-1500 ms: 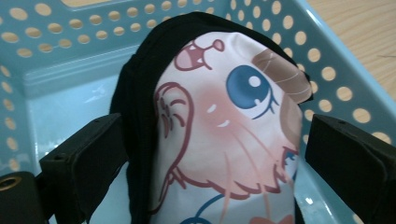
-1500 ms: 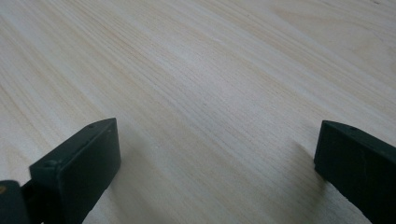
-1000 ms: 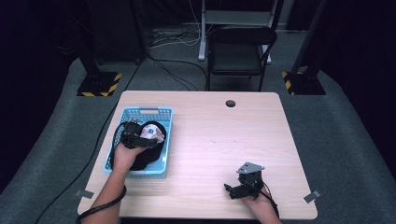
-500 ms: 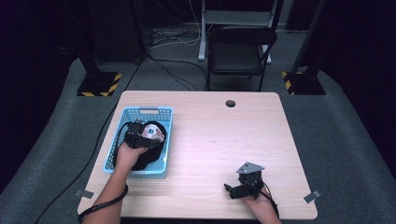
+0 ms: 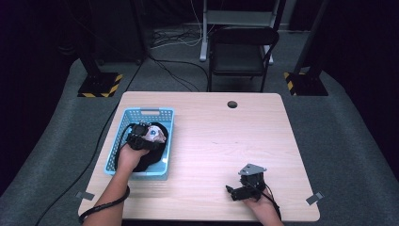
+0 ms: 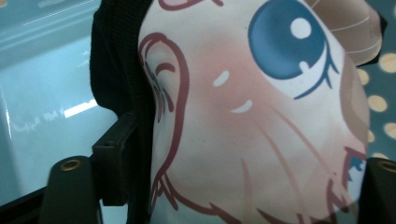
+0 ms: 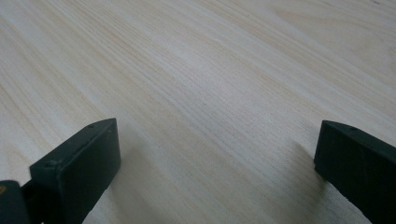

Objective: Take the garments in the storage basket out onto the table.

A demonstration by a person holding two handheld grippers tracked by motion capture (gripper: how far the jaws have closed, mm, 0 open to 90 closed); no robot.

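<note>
1. Nearest us, the right gripper rests low on the table at abt 5 o'clock, well apart from the work. Its jaws stand spread wide w/ only bare wood grain between them, so we judge it's parked to keep out of the way.
2. At abt 9 o'clock our left gripper reaches down into the blue basket. Its jaws have just been closing, and in the left gripper view the printed cloth sits between them, its black edge bunched vs the left pad; we read it as pinching the cloth.
3. The printed cloth, black w/ a pale cartoon face, lies inside the basket toward its 12 o'clock half. It's soft and heaped, so we grip a fold near the top rather than dig under it.
4. The basket stands at the table's left edge, close to the left hand, prob. so one hand can do the picking.
5. Farthest, at 12 o'clock beyond the table, a black chair stands unused.
</note>
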